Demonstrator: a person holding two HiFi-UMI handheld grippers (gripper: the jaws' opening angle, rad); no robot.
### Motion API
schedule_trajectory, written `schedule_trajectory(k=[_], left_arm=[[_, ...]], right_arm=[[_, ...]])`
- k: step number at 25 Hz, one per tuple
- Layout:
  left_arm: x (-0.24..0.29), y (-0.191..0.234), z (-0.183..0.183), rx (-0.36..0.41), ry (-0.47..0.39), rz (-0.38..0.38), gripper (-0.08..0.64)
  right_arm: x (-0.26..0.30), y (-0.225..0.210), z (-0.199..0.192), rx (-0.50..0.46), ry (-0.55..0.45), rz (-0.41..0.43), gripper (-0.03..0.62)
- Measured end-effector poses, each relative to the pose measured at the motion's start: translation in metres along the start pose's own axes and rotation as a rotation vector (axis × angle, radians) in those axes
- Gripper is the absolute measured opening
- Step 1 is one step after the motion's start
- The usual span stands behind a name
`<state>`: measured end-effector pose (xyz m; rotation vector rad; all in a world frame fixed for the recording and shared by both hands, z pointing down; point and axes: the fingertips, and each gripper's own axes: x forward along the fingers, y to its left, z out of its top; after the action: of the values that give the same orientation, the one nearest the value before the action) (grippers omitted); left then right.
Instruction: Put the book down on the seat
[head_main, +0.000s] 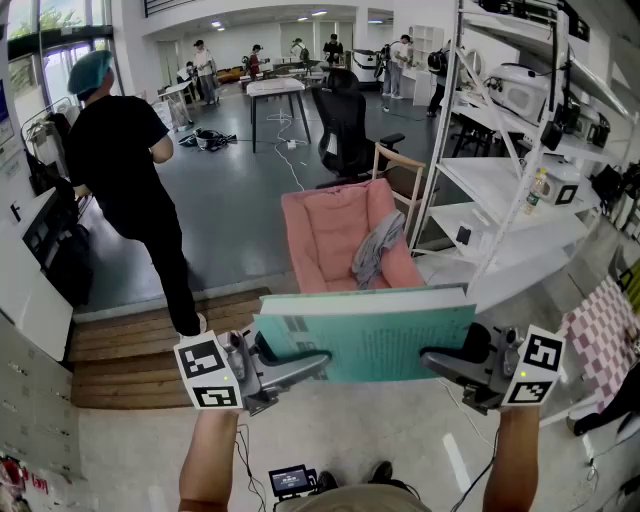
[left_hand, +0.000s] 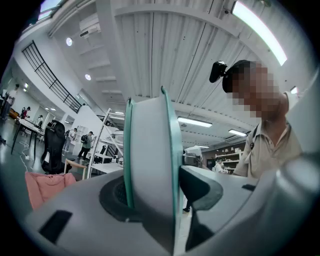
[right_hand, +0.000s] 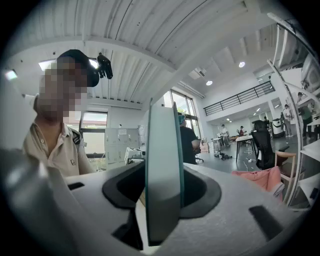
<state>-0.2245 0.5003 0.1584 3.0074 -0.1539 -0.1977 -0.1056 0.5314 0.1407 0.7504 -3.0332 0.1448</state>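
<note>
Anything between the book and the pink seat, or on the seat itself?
Nothing visible in the gap between the book and the pink seat. On the seat, a grey cloth lies over its right side; the left part is bare.

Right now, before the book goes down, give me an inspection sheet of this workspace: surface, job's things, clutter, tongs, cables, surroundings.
Surface: pink seat ahead, its left part bare.
Job's things: teal book held flat in the air, short of the seat.
Clutter: grey cloth draped over the seat's right side.
Tongs: left tongs and right tongs each clamped on one end of the book.
Cables: white cable trailing over the grey floor beyond the seat.
Surroundings: person in black standing at left; white shelving at right; black office chair and wooden chair behind the seat.
</note>
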Motion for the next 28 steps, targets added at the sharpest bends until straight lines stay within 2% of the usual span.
schedule_trajectory(k=[18,22,28], left_arm=[[0.003,0.004,-0.006,-0.010,0.010,-0.018,0.218],[0.015,0.014,-0.013,-0.023,0.019,-0.010,0.218],[0.043,0.047,-0.019,-0.029,0.041,0.038,0.218]], right_arm=[[-0.001,-0.004,-0.006,0.010,-0.001,-0.017,0.173],[-0.007,-0.021,-0.012,0.028,-0.008,-0.014,0.176],[-0.011,-0.070,-0.019,0.084,-0.032,0.026,0.178]])
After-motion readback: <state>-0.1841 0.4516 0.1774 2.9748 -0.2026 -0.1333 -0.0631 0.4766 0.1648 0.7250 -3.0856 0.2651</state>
